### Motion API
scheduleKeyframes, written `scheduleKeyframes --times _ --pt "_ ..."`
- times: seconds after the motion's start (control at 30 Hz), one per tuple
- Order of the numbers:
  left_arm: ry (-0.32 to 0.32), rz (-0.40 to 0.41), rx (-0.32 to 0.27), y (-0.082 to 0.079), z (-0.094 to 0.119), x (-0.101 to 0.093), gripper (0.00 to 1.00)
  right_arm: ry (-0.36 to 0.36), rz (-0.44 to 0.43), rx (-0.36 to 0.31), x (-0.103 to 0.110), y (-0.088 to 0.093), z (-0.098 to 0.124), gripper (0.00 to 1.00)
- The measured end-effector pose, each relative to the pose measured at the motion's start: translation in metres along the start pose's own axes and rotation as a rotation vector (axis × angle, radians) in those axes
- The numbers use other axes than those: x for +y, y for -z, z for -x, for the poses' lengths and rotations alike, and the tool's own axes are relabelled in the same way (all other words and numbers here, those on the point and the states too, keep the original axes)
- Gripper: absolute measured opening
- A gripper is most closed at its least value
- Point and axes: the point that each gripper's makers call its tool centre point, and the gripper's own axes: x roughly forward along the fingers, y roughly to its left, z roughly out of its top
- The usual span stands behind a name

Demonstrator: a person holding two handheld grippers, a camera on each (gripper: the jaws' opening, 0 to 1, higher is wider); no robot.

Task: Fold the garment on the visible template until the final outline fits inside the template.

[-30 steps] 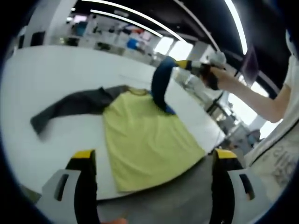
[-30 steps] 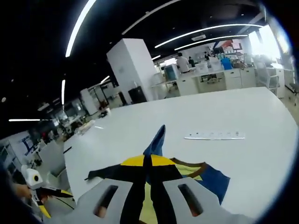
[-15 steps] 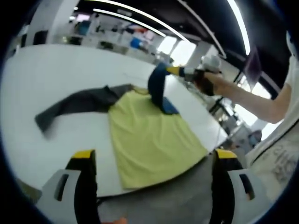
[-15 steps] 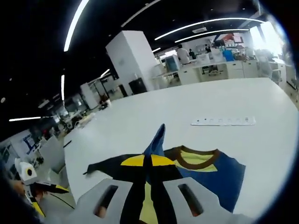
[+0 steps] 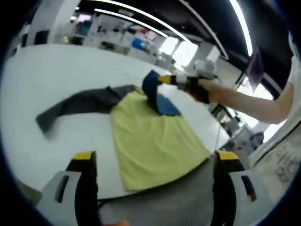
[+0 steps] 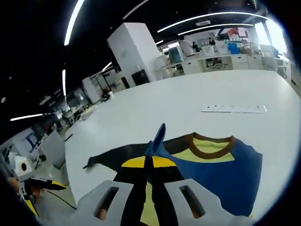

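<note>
One big white table (image 5: 51, 70) was seen in a wide, dark-ceilinged room with long lamps. A white strip (image 6: 233, 108) was laid far off. A yellow shirt with dark sleeves (image 5: 150, 141) was spread flat. Its blue sleeve (image 5: 151, 89) was pinched and lifted by the right gripper (image 6: 148, 162). The left gripper (image 5: 153, 162) was held spread wide, near the hem.
</note>
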Motion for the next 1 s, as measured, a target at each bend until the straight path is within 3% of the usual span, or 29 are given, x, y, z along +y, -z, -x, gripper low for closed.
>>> scheduleKeyframes --times 0.57,1.0 --pt "-0.008 0.008 -0.006 0.0 0.002 0.002 0.99 -0.001 -0.018 0.059 0.012 0.03 -0.023 0.03" --pt "-0.022 0.015 -0.011 0.001 0.006 0.007 0.99 -0.027 0.02 0.095 0.029 0.048 -0.04 0.03"
